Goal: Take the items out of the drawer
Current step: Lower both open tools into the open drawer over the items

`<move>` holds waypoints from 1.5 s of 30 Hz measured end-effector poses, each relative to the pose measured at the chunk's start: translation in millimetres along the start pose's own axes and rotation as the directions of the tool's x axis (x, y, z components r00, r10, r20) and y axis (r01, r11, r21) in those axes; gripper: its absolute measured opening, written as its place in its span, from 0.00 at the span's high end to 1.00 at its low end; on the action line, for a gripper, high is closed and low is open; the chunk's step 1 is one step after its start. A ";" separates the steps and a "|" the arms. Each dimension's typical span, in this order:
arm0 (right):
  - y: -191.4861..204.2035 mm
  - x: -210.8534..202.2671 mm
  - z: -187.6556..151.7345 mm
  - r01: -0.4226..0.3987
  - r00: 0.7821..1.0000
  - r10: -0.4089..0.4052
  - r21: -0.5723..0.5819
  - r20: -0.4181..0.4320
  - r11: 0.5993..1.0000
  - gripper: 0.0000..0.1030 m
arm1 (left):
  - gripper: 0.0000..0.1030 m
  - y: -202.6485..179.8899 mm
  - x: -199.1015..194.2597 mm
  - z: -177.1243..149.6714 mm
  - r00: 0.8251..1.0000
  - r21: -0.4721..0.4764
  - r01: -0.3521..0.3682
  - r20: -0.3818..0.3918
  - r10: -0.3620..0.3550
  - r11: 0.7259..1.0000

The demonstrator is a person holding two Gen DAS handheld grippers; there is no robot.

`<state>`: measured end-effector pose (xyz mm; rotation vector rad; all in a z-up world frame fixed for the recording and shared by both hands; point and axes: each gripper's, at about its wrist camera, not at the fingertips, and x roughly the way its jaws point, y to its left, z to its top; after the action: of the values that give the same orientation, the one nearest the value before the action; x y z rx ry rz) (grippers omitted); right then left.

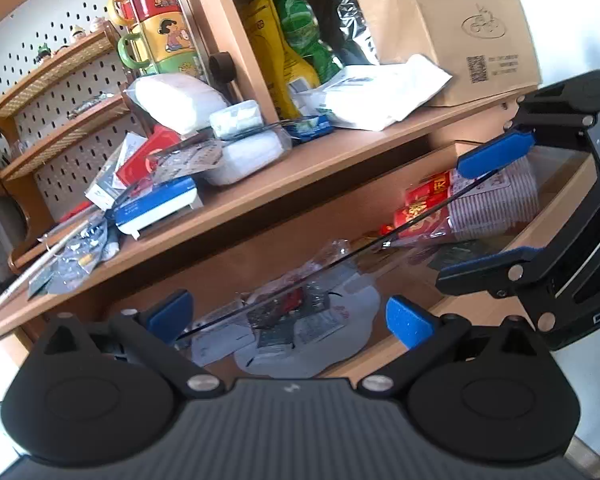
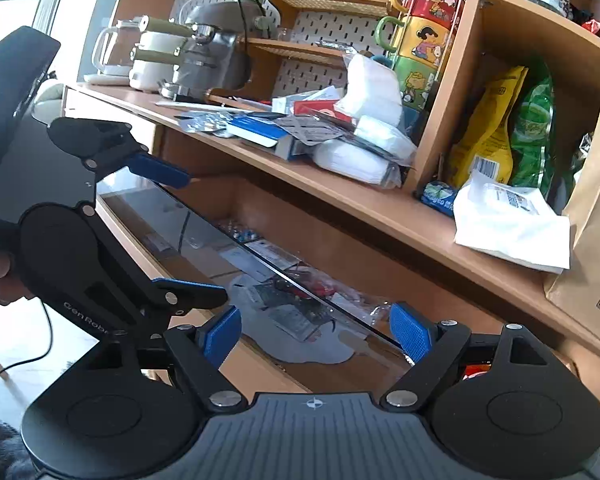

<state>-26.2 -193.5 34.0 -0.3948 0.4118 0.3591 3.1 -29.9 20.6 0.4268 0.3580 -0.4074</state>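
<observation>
The wooden drawer (image 1: 556, 216) stands pulled out under the desk shelf, with a glass pane (image 1: 340, 264) over part of it. Inside lie red packets (image 1: 424, 208), a striped bundle (image 1: 496, 208), small foil sachets (image 1: 296, 316) and white paper (image 1: 340, 344). My left gripper (image 1: 288, 320) is open and empty above the drawer's near end. My right gripper (image 2: 316, 332) is open and empty over the same drawer (image 2: 260, 368); the sachets (image 2: 296, 308) lie between its fingers. The right gripper also shows in the left wrist view (image 1: 488, 208), the left one in the right wrist view (image 2: 184, 232).
The shelf (image 1: 260, 196) above the drawer is crowded with boxes, white packs (image 1: 180, 100) and stacked mugs (image 1: 160, 20). Snack bags (image 2: 500, 128) and a brown paper bag (image 1: 460, 20) fill the cubby. A kettle and coffee machine (image 2: 212, 52) stand far left.
</observation>
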 end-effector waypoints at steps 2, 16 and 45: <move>1.7 -4.8 0.0 -0.008 1.000 0.008 0.003 -0.011 1.000 0.18 | 0.00 1.1 -4.6 0.1 1.000 -0.014 0.027 -0.007 -0.027 1.000; 10.1 -12.8 11.7 -0.068 0.983 0.056 -0.062 -0.174 0.996 0.15 | 0.00 9.9 -24.5 2.4 0.975 -0.040 0.206 -0.072 -0.208 0.978; -25.6 119.0 80.1 -0.500 0.849 0.402 -0.276 -0.344 0.821 1.00 | 0.96 96.5 83.0 52.7 0.816 -0.063 0.369 -0.456 -0.355 0.927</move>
<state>111.3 -150.3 55.7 -0.7096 0.7194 0.8659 130.7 0.9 62.3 0.4833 0.9108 -0.6869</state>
